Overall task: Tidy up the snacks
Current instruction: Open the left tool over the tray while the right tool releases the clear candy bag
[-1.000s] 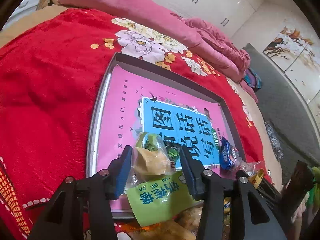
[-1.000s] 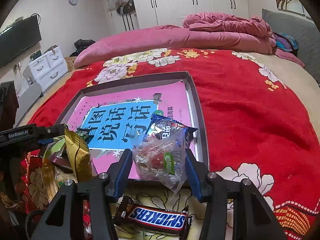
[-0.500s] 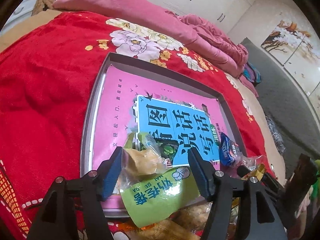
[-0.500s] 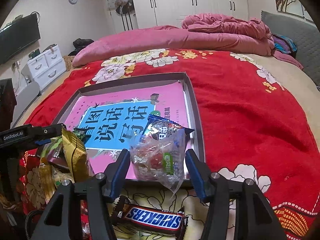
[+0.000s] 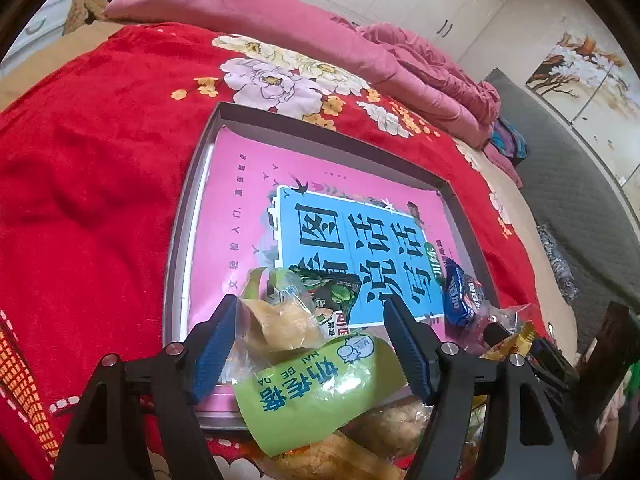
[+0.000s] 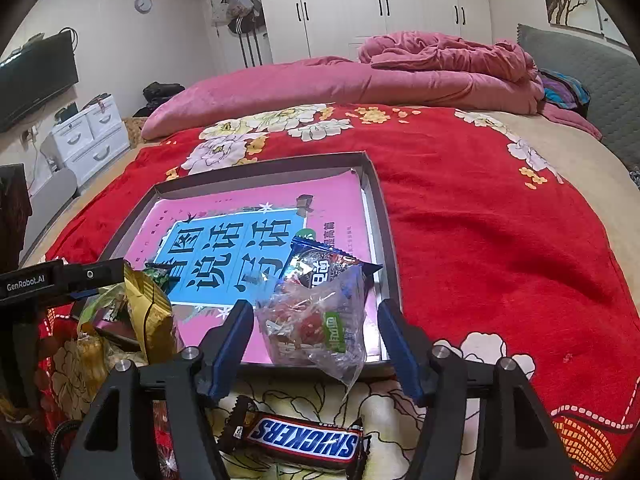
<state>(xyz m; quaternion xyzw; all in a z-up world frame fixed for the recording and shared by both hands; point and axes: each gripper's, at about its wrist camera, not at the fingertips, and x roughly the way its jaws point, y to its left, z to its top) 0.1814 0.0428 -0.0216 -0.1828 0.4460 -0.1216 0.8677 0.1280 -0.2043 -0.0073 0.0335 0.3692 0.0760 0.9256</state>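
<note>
Claws both released since a second ago: my left claw (image 5: 308,344) dropped the green pastry bag (image 5: 316,384), my right claw (image 6: 316,344) the clear candy bag (image 6: 316,328), both resting across the tray (image 6: 384,216) rim.

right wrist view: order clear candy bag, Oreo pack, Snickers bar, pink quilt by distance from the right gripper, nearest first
1. Clear candy bag: between the open fingers of the right gripper, at the tray's near edge.
2. Snickers bar: just below the fingers, on the blanket.
3. Oreo pack: behind the bag, in the tray.
4. Pink quilt: far end of bed.
</note>
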